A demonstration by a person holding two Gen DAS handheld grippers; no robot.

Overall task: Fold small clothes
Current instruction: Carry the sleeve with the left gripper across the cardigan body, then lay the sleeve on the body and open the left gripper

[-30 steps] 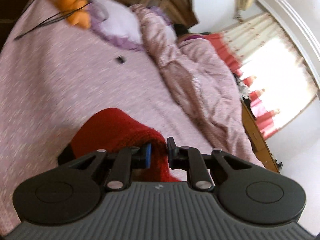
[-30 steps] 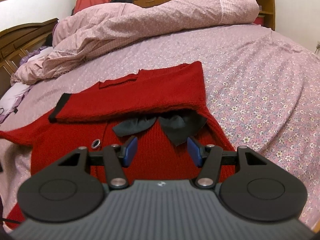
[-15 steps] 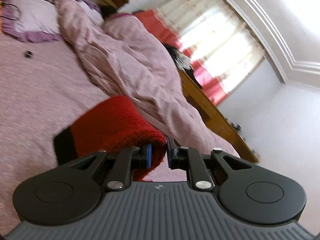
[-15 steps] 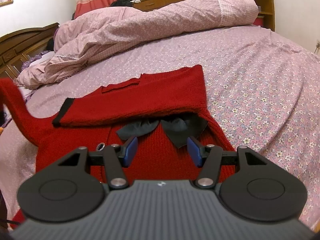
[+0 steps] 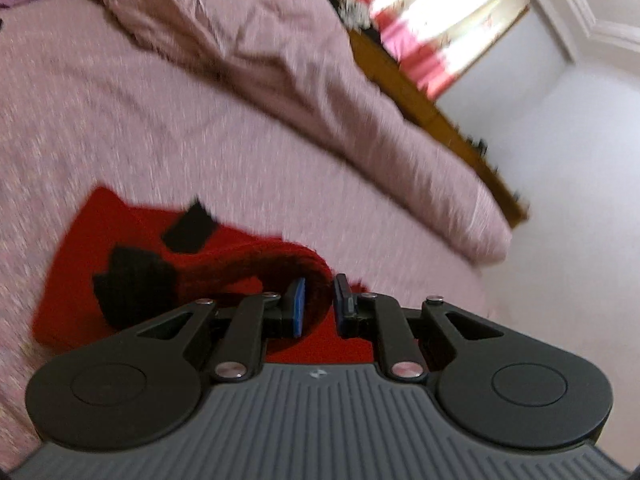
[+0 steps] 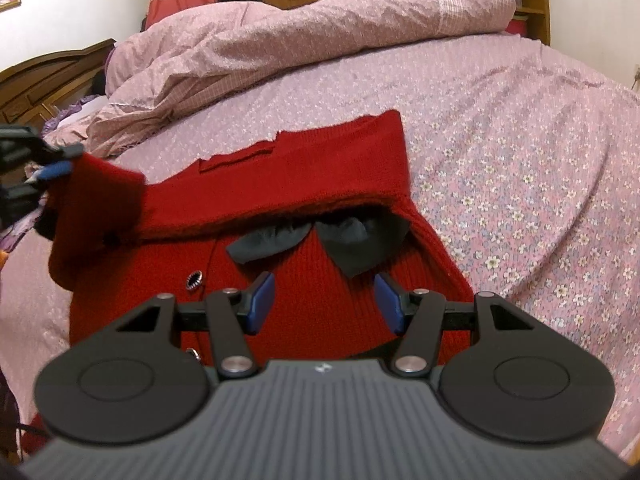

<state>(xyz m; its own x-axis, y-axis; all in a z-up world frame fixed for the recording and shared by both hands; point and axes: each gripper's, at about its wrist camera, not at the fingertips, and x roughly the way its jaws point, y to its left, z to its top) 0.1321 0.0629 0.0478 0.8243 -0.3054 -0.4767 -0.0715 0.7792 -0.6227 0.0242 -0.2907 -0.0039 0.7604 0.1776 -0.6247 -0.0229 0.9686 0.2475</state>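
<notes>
A small red knit cardigan (image 6: 304, 288) with a black collar (image 6: 320, 240) and dark buttons lies on the bed. One sleeve is folded across its chest. My left gripper (image 5: 318, 300) is shut on the other red sleeve (image 5: 280, 264) and holds it lifted over the cardigan; it also shows at the left edge of the right wrist view (image 6: 48, 160). My right gripper (image 6: 324, 300) is open and empty, hovering just above the cardigan's body below the collar.
The floral pink bedsheet (image 6: 520, 160) surrounds the cardigan. A rumpled pink duvet (image 6: 300, 36) lies along the far side. A wooden headboard (image 6: 48, 80) is at left, a wooden shelf (image 6: 532, 0) and curtains behind.
My left gripper has lifted the red sleeve and swung it over toward the cardigan's body. My right gripper has barely moved and stays open.
</notes>
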